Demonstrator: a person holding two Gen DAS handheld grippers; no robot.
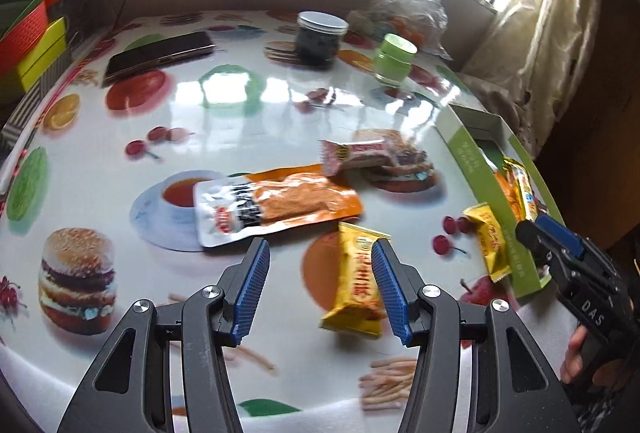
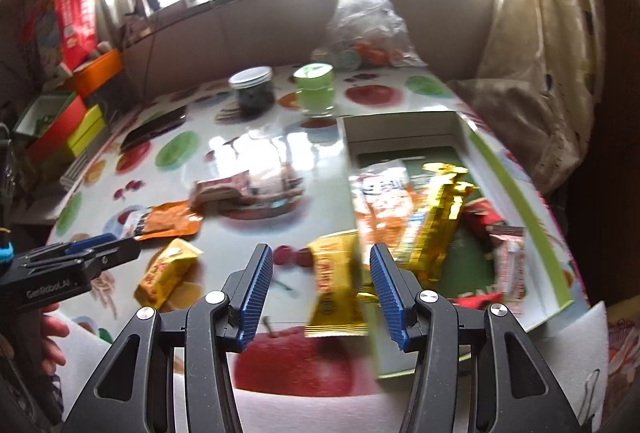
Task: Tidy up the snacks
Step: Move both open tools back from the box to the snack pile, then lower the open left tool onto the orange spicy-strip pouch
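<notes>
I have both sets of jaws standing wide and empty. The left gripper [image 1: 320,285] hangs over the near yellow snack bar [image 1: 356,285], which lies flat on the table [image 1: 224,101], its right edge under the right pad. The right gripper [image 2: 320,293] faces a second yellow bar [image 2: 334,293] leaning against the near-left wall of the green box [image 2: 516,201], where several snacks already lie. For a clean pick, I judge I should centre each bar between the pads, straddle its short width, and close gently; crinkly wrappers probably slip.
</notes>
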